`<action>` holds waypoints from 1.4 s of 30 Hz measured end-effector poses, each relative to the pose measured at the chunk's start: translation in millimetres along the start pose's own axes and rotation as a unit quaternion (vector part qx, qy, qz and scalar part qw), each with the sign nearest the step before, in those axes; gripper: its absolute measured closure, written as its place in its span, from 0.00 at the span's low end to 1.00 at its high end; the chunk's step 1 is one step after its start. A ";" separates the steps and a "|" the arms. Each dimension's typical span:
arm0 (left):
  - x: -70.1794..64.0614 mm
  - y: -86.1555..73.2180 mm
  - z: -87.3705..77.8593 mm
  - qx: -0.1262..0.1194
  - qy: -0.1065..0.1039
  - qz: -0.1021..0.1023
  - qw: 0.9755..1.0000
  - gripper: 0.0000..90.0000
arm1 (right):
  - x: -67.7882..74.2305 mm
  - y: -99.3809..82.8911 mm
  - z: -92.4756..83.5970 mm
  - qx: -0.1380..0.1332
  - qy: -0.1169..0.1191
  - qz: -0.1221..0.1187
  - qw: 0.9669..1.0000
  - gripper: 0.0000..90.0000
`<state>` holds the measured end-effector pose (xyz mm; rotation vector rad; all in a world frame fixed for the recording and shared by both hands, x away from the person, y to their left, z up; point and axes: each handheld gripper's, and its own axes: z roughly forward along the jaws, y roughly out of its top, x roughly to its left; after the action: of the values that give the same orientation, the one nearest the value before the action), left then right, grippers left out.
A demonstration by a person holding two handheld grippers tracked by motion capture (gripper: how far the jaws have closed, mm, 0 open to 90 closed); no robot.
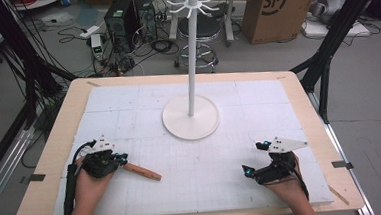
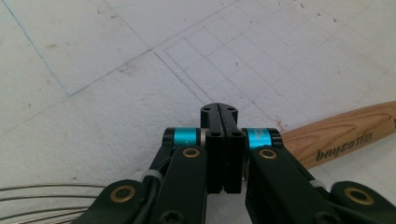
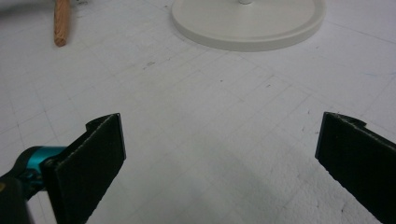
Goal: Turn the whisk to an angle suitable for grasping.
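Wooden handle [image 1: 142, 171] lay on the white gridded mat [image 1: 203, 187], near-left, its visible end pointing right toward the middle. The left gripper [image 1: 112, 158] sat at the handle's left end; in the left gripper view its jaws were pressed together with nothing between them, the handle [image 2: 345, 135] lying just beside them on the right, not clamped. At near right the right gripper [image 1: 252, 160] rested low over bare mat, jaws spread wide apart and empty.

Farther back, mid-table, stood a white hook stand [image 1: 191, 52] on a round base [image 1: 190, 118], hooks at the top unoccupied.

Risks, as I judged them: with the left jaws together beside the handle, any sideways push would roll or skid it across the smooth mat. A reach toward the tall, slender stand could tip it if the post were knocked.

Unclear: the handle's left end was hidden under the left gripper and hand, so what tool it belonged to could not be told. Printed lettering on it was only partly legible.
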<state>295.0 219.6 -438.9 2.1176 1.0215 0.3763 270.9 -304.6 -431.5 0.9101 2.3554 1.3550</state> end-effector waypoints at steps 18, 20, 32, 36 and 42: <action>-5.3 6.8 -17.3 -0.039 -0.008 0.013 0.999 0.95 | -0.1 -1.2 0.4 0.002 -0.001 0.000 1.000 0.00; -11.4 9.3 -22.6 -0.057 -0.029 0.024 0.998 0.92 | 0.3 -1.1 0.3 0.003 -0.001 0.001 1.000 0.00; -42.9 13.1 -19.9 -0.047 -0.112 0.100 0.987 0.98 | -0.4 -1.2 -0.8 0.001 0.000 0.000 1.000 0.00; -54.5 13.9 -12.7 -0.030 -0.139 0.125 0.982 1.00 | 0.0 -1.0 -0.4 0.001 -0.001 -0.001 1.000 0.00; -71.0 16.1 -0.3 0.009 -0.156 0.164 0.974 1.00 | 0.1 -1.2 -0.5 0.000 0.000 -0.002 1.000 0.00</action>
<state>258.2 158.8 -423.2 2.2744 0.4969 0.1816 270.2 -305.3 -432.3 0.9059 2.3556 1.3525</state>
